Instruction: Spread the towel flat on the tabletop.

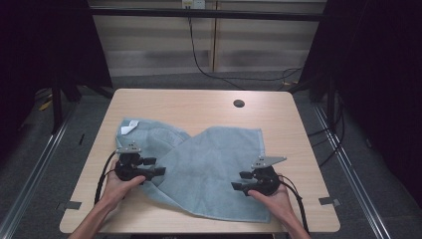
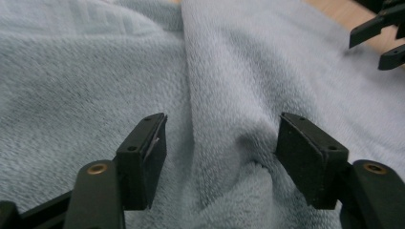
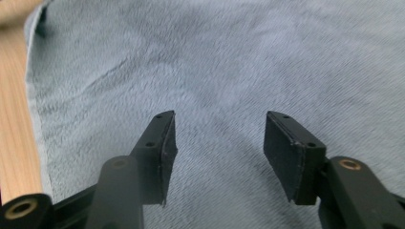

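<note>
High view: left gripper (image 1: 160,166) and right gripper (image 1: 238,180) gape over blue towel (image 1: 209,159)

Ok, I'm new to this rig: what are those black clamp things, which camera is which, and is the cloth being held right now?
A person holds a two-jaw hand gripper in each hand. The high view looks down on the wooden table: the left gripper and the right gripper sit over a pale blue towel, partly folded. The other two pictures come from cameras riding on the grippers, looking along their black jaws. In both, the jaws stand apart over the towel; a ridge of cloth rises between the left pair, unpinched. Nothing is held.
</note>
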Demonstrator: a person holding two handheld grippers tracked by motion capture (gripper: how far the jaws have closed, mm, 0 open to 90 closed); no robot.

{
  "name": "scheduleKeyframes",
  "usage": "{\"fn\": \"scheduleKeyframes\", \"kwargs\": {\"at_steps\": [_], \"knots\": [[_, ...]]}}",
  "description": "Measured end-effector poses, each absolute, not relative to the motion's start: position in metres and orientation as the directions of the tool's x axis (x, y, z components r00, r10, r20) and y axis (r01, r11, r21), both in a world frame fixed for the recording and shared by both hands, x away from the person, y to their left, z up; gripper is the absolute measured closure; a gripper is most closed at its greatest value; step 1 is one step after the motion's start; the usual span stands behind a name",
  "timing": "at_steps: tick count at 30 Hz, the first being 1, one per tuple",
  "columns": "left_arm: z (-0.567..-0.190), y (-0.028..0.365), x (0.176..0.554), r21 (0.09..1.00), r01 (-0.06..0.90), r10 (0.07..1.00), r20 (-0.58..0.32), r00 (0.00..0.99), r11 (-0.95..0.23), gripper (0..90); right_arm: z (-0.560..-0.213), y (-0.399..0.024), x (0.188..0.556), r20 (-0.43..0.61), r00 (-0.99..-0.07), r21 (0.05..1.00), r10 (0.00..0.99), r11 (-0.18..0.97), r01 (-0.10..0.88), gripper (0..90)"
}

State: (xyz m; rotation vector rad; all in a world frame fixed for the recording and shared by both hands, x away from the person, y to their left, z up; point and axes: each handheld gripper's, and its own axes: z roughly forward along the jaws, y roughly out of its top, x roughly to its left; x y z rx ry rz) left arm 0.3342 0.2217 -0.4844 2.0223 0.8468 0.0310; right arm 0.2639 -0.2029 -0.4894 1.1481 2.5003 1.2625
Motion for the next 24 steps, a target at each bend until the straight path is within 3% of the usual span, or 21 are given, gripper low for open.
{"fn": "scheduleKeyframes", "kwargs": {"at_steps": [2,6,9,10,11,12,15,18,19,24], "knots": [[-0.488,0.219,0.332,0.747,0.545,0.584,-0.264,0.768,-0.38,36.2,-0.491,-0.202,0.262,0.212,-0.705,0.726,0.676,0.374,0.577,42.6],[-0.498,0.211,0.33,0.713,0.528,0.585,-0.202,0.785,-0.462,62.2,-0.499,-0.2,0.258,0.182,-0.689,0.689,0.702,0.409,0.598,38.2],[-0.497,0.209,0.329,0.715,0.521,0.59,-0.187,0.785,-0.466,69.4,-0.501,-0.198,0.255,0.148,-0.689,0.701,0.709,0.416,0.579,39.4],[-0.498,0.208,0.328,0.719,0.521,0.593,-0.188,0.783,-0.46,70.4,-0.5,-0.195,0.253,0.084,-0.698,0.7,0.712,0.456,0.549,46.6],[-0.498,0.208,0.328,0.72,0.526,0.597,-0.194,0.778,-0.452,70.4,-0.5,-0.195,0.253,0.084,-0.698,0.7,0.712,0.456,0.549,46.6],[-0.499,0.209,0.327,0.72,0.536,0.598,-0.209,0.774,-0.441,70.4,-0.5,-0.193,0.251,0.045,-0.691,0.694,0.722,0.475,0.541,52.9],[-0.5,0.208,0.325,0.724,0.54,0.603,-0.215,0.769,-0.43,70.5,-0.5,-0.194,0.253,0.032,-0.685,0.696,0.727,0.476,0.538,62.4],[-0.5,0.206,0.32,0.724,0.538,0.59,-0.224,0.776,-0.432,70.7,-0.499,-0.201,0.262,0.038,-0.682,0.692,0.73,0.473,0.546,84.9],[-0.5,0.205,0.319,0.723,0.538,0.584,-0.229,0.779,-0.434,70.7,-0.498,-0.207,0.272,0.08,-0.667,0.682,0.741,0.447,0.578,85.8],[-0.5,0.202,0.31,0.724,0.541,0.571,-0.246,0.783,-0.429,70.4,-0.498,-0.207,0.292,0.048,-0.645,0.674,0.763,0.452,0.585,86.2]]}}
